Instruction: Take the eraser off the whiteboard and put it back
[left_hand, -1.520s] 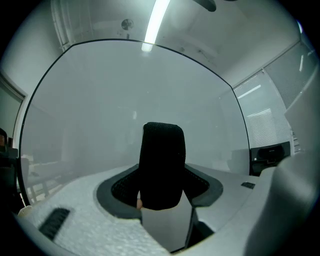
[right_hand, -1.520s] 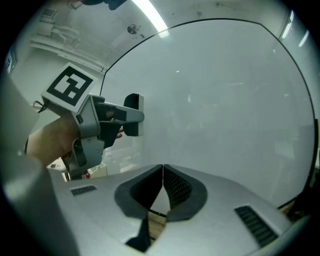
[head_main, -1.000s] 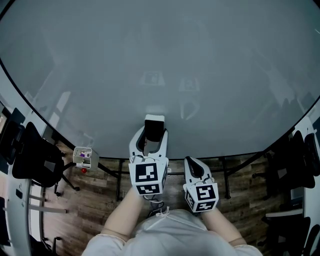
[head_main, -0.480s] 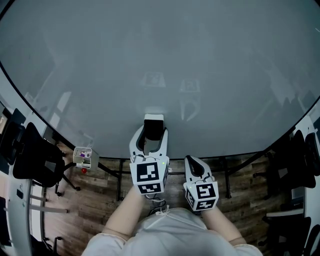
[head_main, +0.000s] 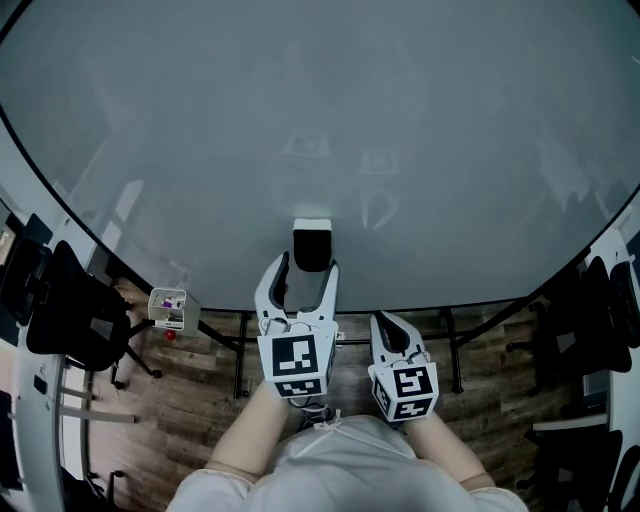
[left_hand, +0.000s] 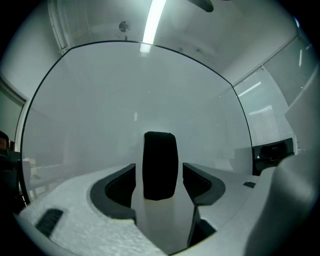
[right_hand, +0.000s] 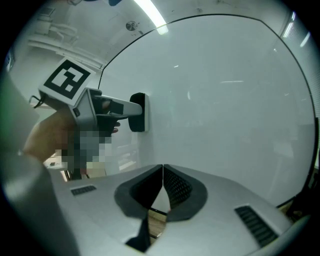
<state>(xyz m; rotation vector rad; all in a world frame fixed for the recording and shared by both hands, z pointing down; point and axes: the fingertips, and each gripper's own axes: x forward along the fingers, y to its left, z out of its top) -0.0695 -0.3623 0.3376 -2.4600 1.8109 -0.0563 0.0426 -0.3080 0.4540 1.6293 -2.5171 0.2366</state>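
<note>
The black eraser (head_main: 312, 246) with a white back clings to the whiteboard (head_main: 320, 120), just above its lower edge. My left gripper (head_main: 306, 274) points at it with its jaws opening. In the left gripper view the eraser (left_hand: 160, 165) stands between the pads (left_hand: 120, 184) with a gap on each side, so the left gripper (left_hand: 159, 184) is open and grips nothing. My right gripper (head_main: 390, 334) hangs to the right, lower down and off the board, and is shut on nothing. Its own view shows the right gripper (right_hand: 163, 189), the eraser (right_hand: 140, 112) and the left gripper (right_hand: 131, 108) to the upper left.
The whiteboard stands on black legs (head_main: 238, 360) over a wooden floor (head_main: 190, 410). Black office chairs (head_main: 70, 315) sit at the left and another chair (head_main: 590, 330) at the right. A small box of markers (head_main: 167, 308) sits by the board's lower left edge.
The left gripper's jaws have spread off the eraser and drawn back a little. The eraser stays on the board. The right gripper has not moved.
</note>
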